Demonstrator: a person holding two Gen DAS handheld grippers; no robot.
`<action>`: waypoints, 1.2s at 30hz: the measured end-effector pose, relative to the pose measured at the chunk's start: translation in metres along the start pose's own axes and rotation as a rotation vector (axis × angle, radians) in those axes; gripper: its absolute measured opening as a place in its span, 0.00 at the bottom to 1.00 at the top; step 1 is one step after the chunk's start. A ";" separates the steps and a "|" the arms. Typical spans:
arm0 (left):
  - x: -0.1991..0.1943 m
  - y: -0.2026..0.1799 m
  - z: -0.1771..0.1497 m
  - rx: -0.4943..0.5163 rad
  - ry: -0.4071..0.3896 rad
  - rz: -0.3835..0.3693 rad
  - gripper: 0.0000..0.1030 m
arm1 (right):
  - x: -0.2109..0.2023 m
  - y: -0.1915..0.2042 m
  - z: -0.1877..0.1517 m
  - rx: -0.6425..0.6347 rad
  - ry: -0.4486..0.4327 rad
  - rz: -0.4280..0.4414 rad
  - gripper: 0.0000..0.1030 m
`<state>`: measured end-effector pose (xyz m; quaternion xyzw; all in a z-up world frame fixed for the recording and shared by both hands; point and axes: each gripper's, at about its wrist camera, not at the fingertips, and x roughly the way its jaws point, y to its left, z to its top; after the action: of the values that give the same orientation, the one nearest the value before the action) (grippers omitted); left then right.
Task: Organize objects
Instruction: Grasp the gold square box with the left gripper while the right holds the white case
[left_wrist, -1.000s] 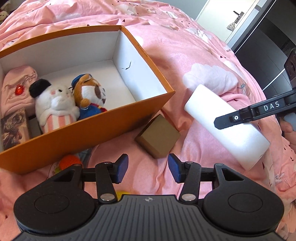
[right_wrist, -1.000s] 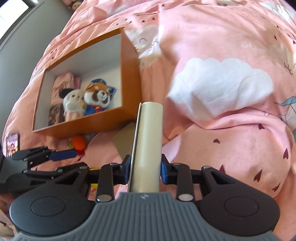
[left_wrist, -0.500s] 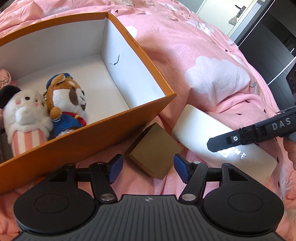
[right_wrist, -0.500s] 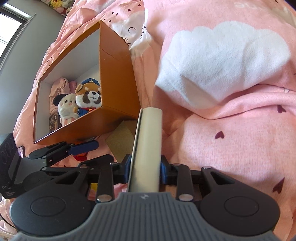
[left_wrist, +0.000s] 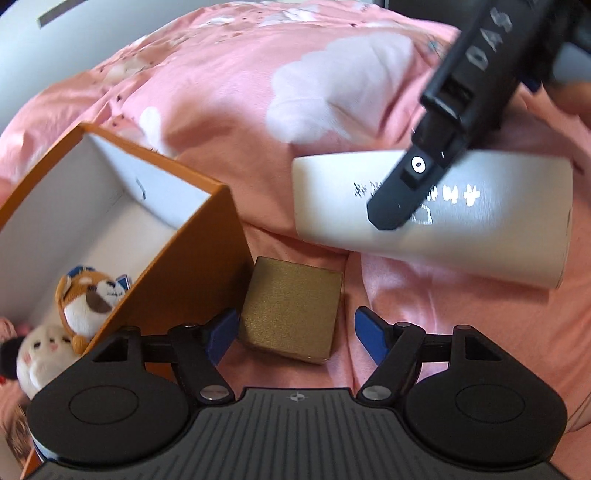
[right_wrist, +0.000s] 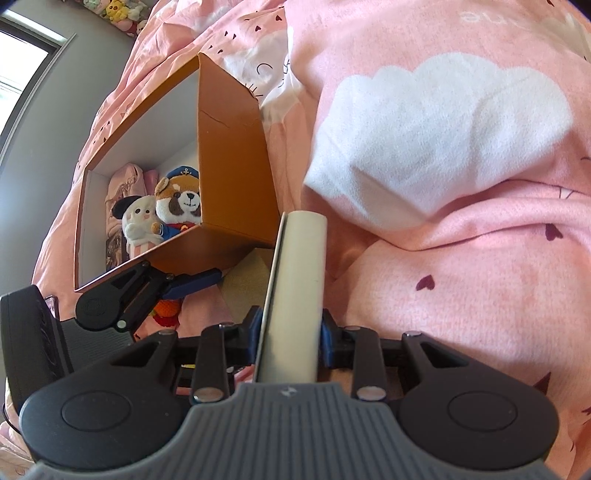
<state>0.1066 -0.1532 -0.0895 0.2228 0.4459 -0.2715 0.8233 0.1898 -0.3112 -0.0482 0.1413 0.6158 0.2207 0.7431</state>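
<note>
Nearest to me, my left gripper (left_wrist: 293, 334) points steeply down at the bedding, its jaws opening, blue pads astride the gold cube box (left_wrist: 291, 308). The left pad looks to be just beside or grazing the cube's left face; the right pad stands clear of it. Nothing is pinched yet. The cube sits on the pink duvet (left_wrist: 424, 317), tucked against the outer wall of the orange box (left_wrist: 192, 269) at about ten o'clock from it. I judge the cube to be light, stiff card with a faintly textured skin, so a square grip on two opposite flat faces, low on its sides, should hold without crushing. Taken across a corner, it could twist out.

My right gripper (right_wrist: 290, 332) is pinching the white flat case (right_wrist: 295, 291) edge-on, pads pressed on its broad faces. In the left view that case hovers at one o'clock above the cube. It looks rigid and smooth, perhaps slippery, so I would keep it firmly clamped.

Farther off, inside the orange box, lie the sailor tiger plush (right_wrist: 181, 203) and the white plush (right_wrist: 138, 221), soft and forgiving. Free floor remains at the box's twelve o'clock end.
</note>
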 end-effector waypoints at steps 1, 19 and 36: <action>0.003 -0.002 -0.001 0.012 0.003 0.015 0.81 | 0.000 0.000 0.000 -0.001 0.001 0.000 0.33; 0.029 -0.032 -0.007 0.108 0.027 0.184 0.83 | -0.006 0.003 -0.009 -0.020 -0.013 -0.021 0.33; -0.032 0.016 -0.030 -0.181 0.029 -0.002 0.47 | 0.008 0.008 -0.009 -0.032 0.003 -0.007 0.31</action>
<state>0.0839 -0.1149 -0.0757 0.1508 0.4806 -0.2274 0.8334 0.1807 -0.3010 -0.0530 0.1268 0.6139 0.2283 0.7450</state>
